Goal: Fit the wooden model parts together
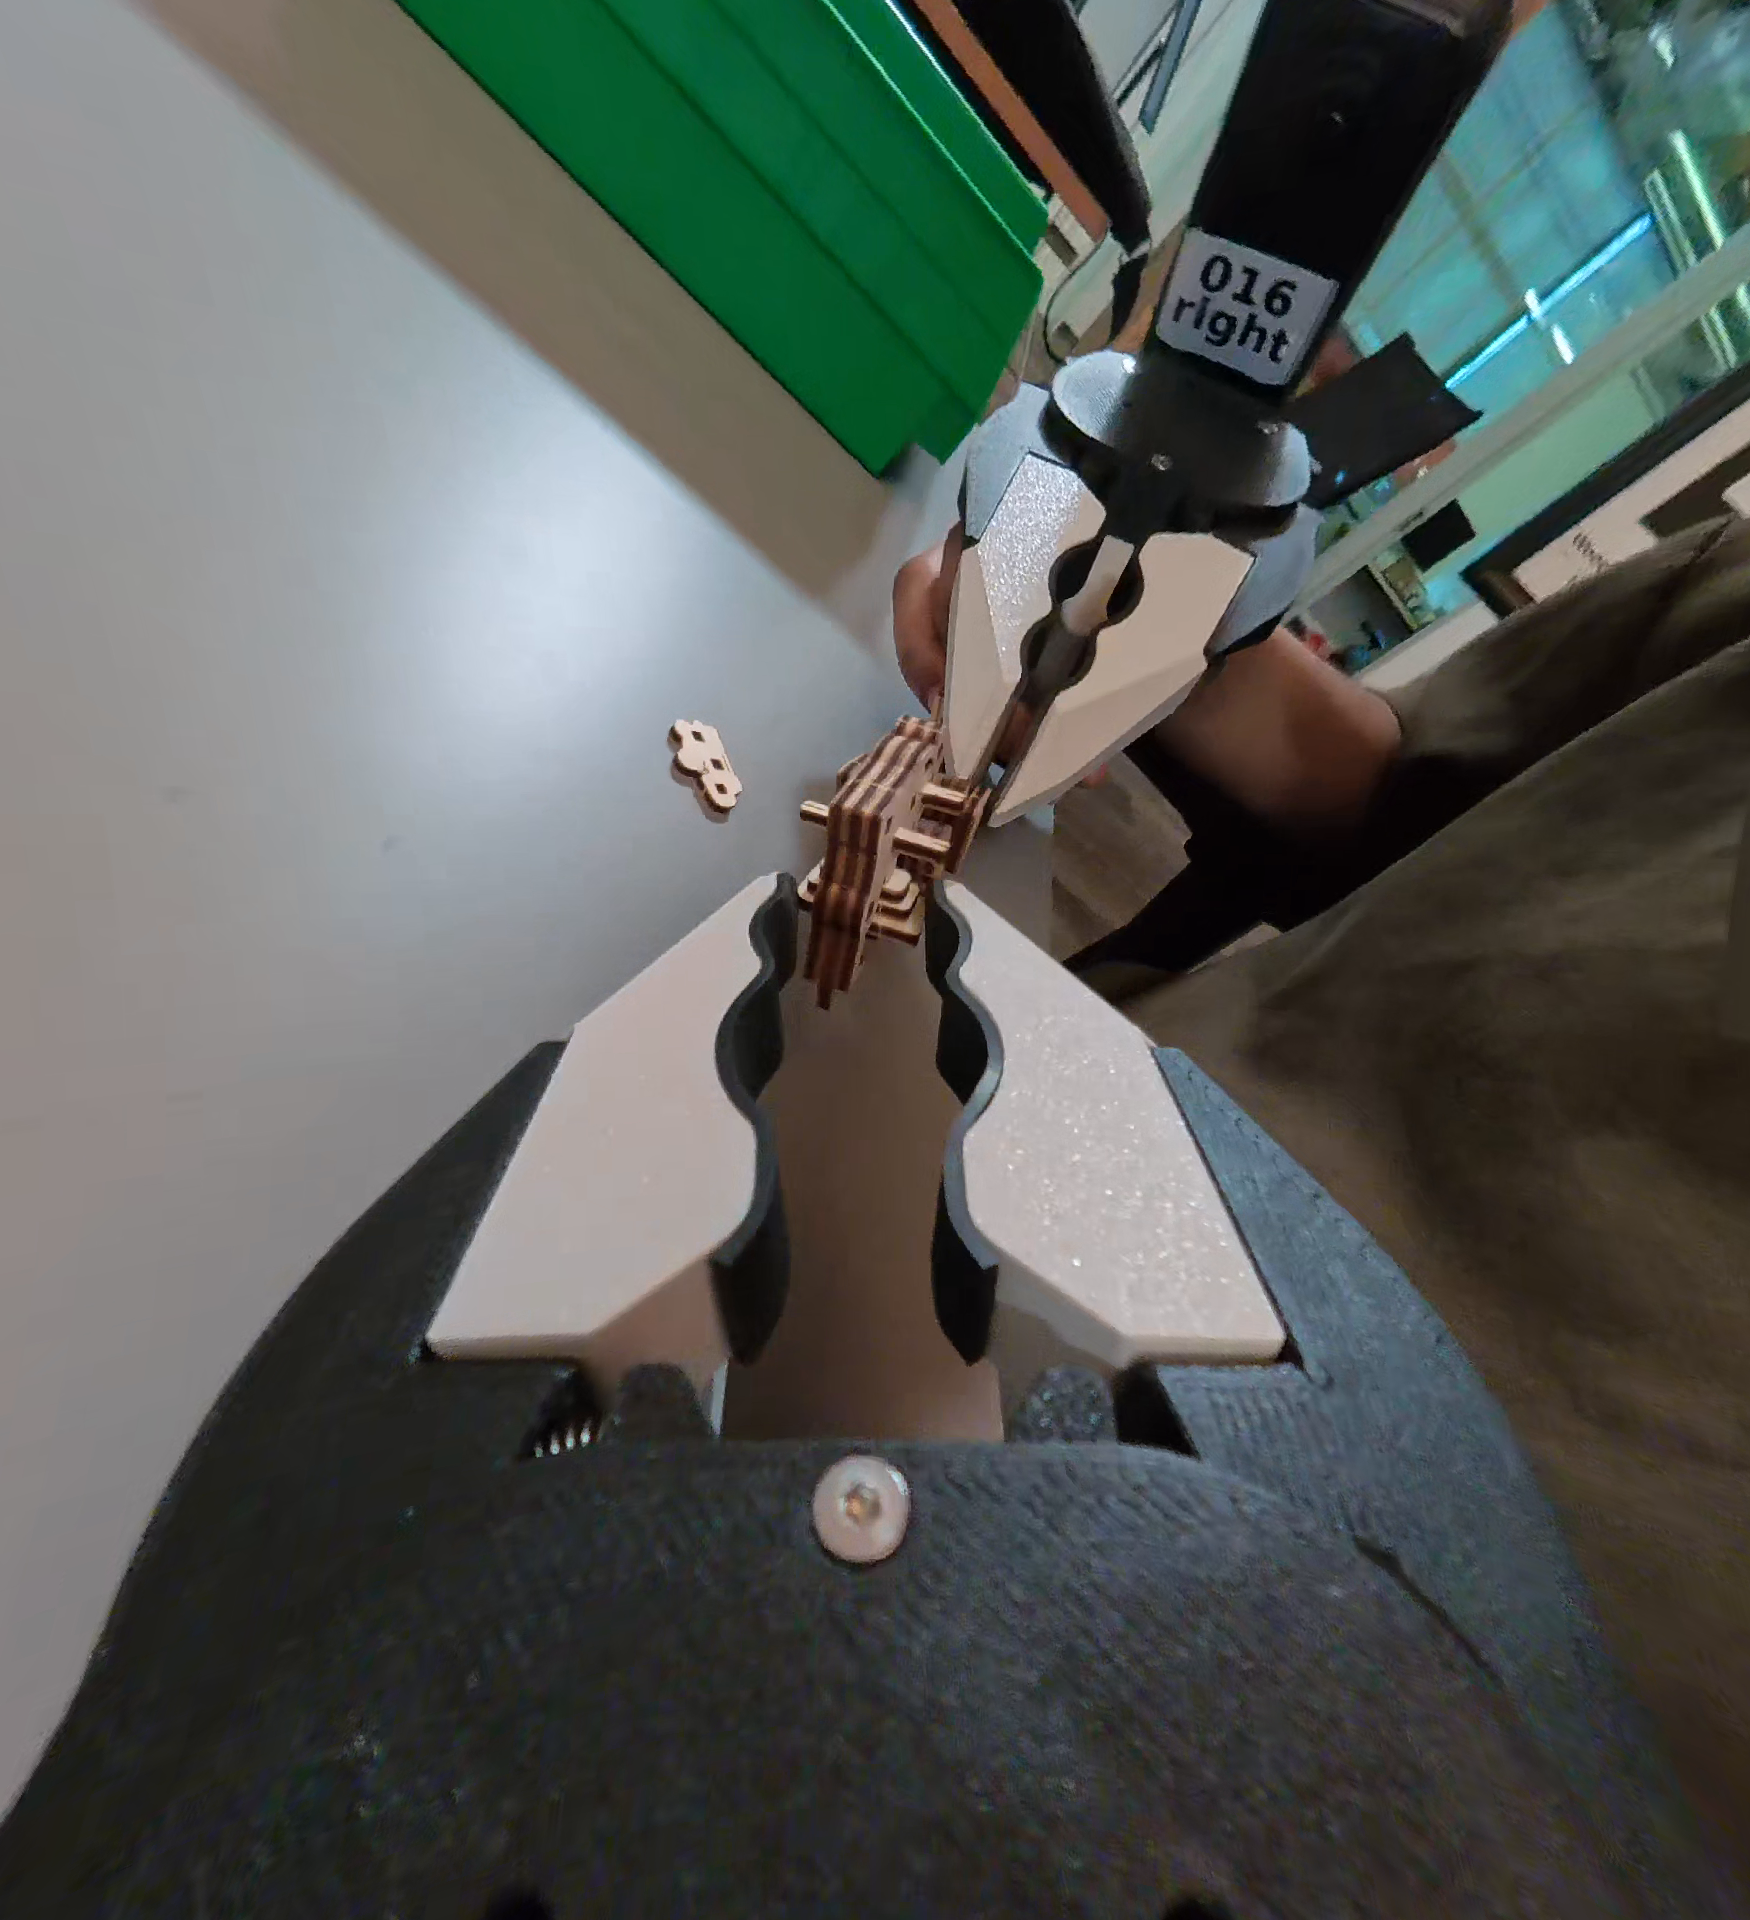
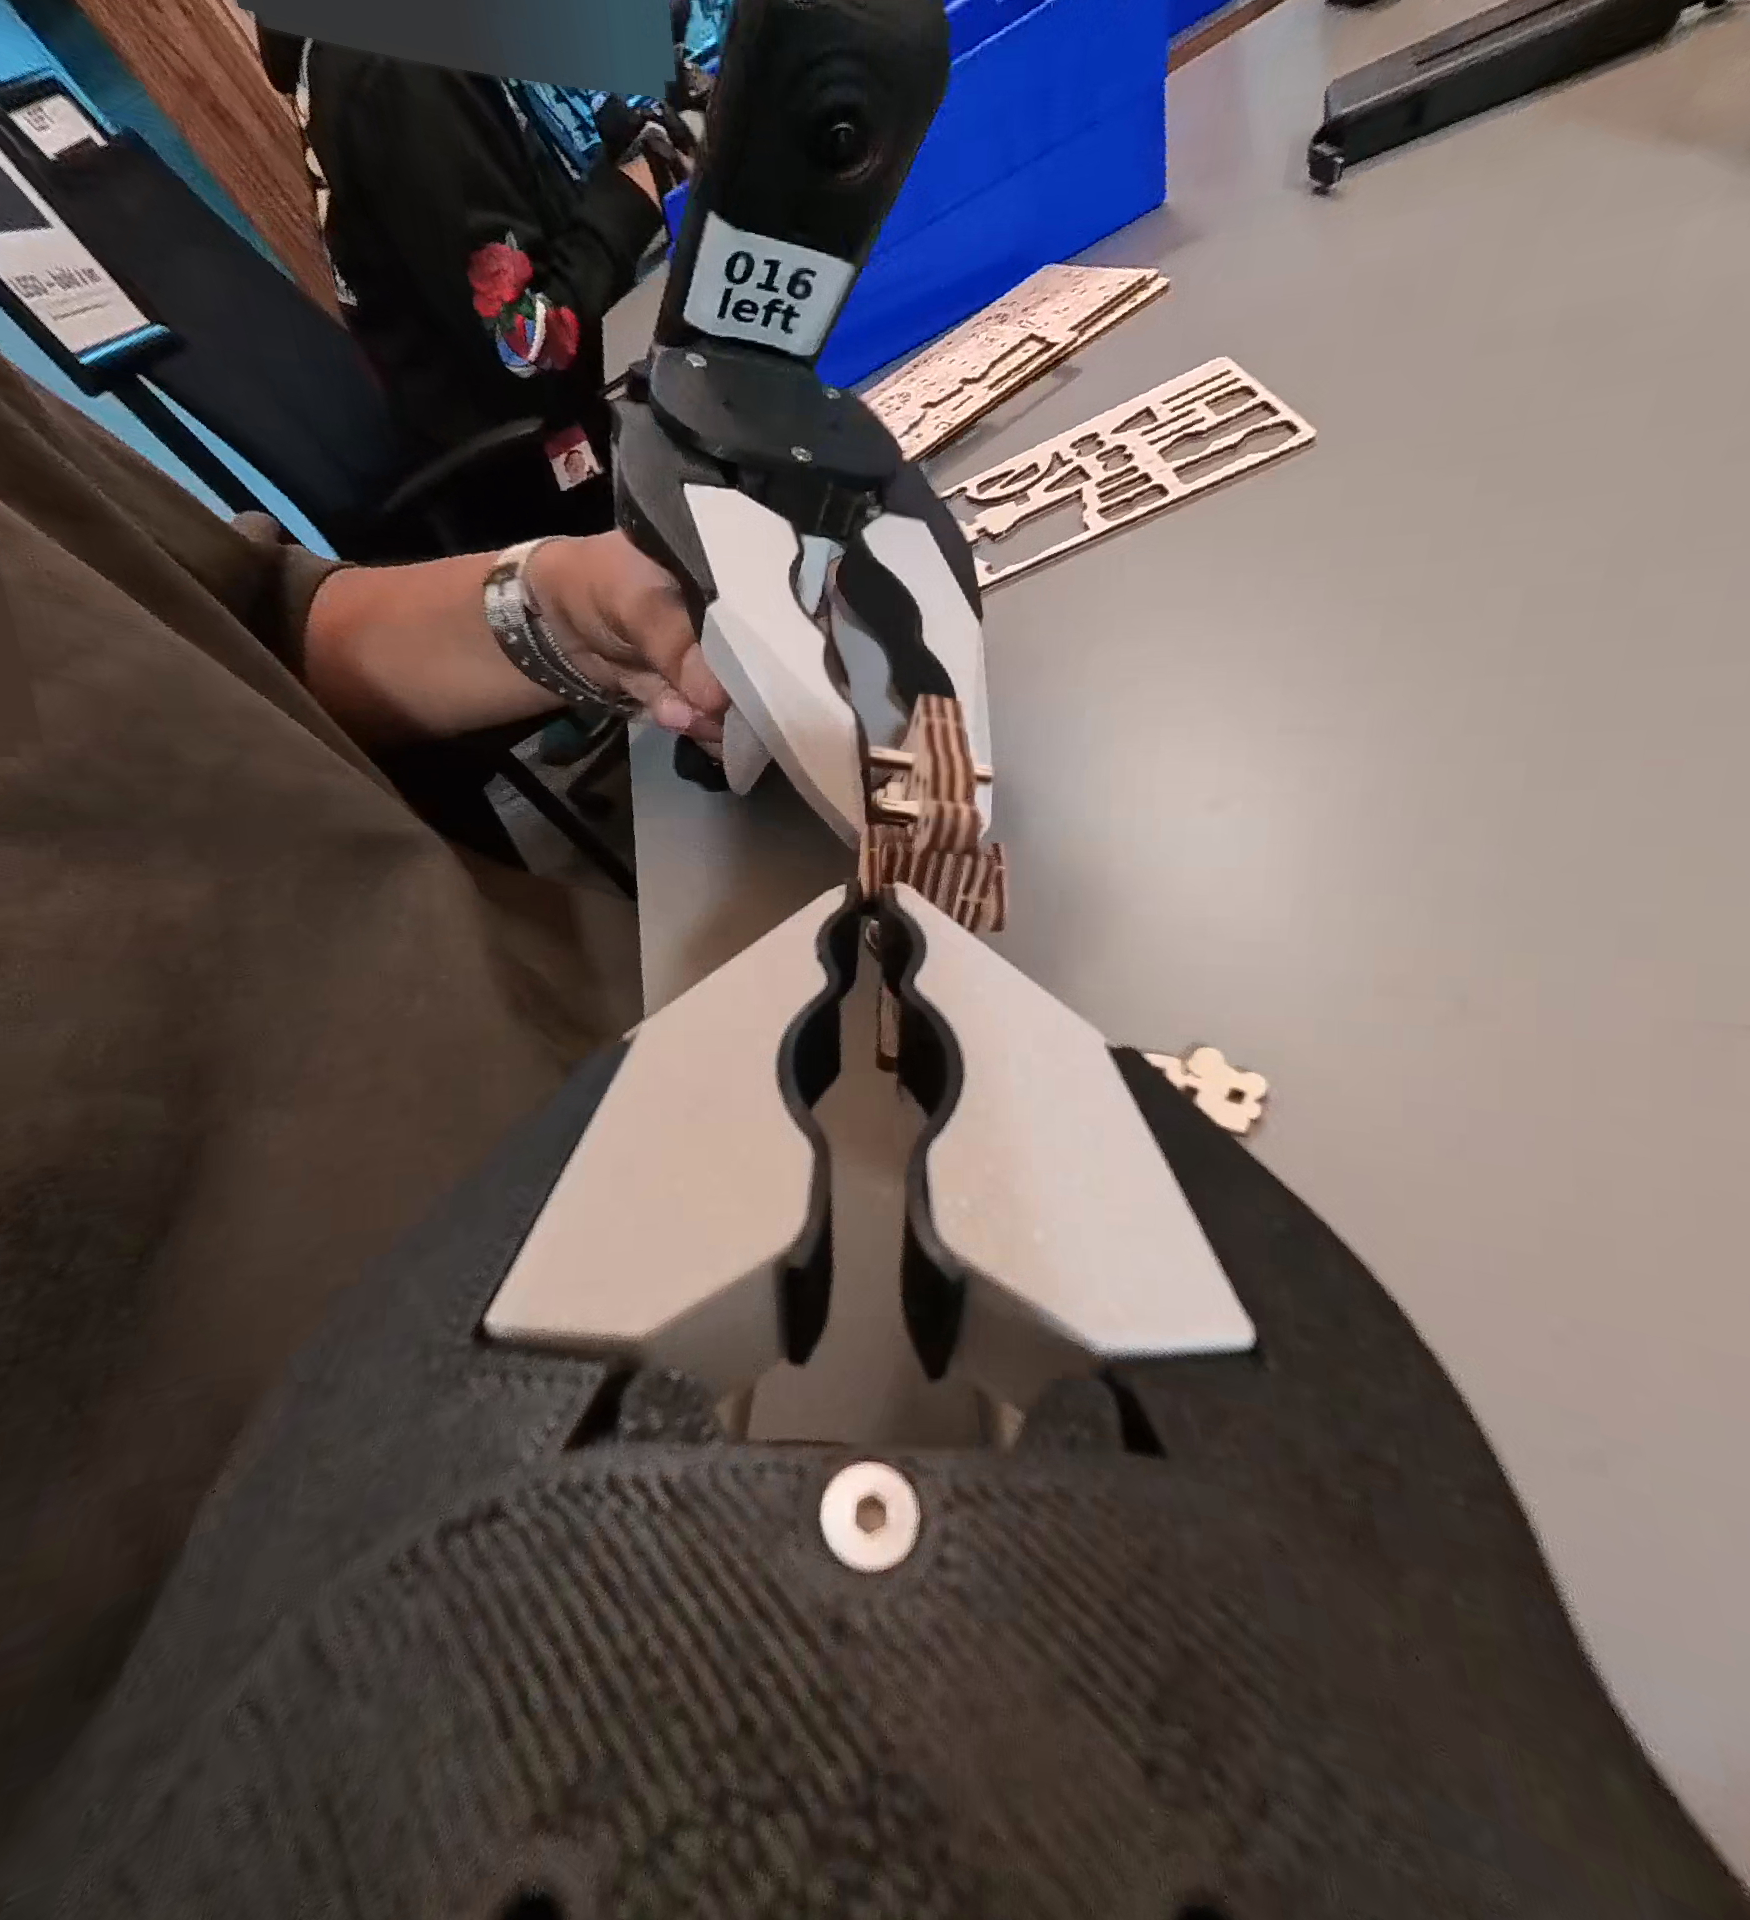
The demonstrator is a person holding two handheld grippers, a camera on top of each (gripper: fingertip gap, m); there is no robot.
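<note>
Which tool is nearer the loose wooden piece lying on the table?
Hard to call; neither touches the loose wooden piece. The left tool and right tool both meet at the wooden model, held beside it.

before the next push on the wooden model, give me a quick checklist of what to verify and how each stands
1. Left gripper grips the wooden model: ok, its fingertips close on the layered stack.
2. Right gripper holds its end: ok, the jaws are nearly shut on a thin part of the model.
3. The model is lifted off the table: ok, it hangs between the two grippers over the table edge.
4. Pegs line up with their slots: cannot tell, the fingers hide the joint.
5. The loose wooden piece is out of the way: ok, it lies flat on the table, apart from the model.
6. Cut-out sheets are clear of the work: ok, they lie farther back.
</note>
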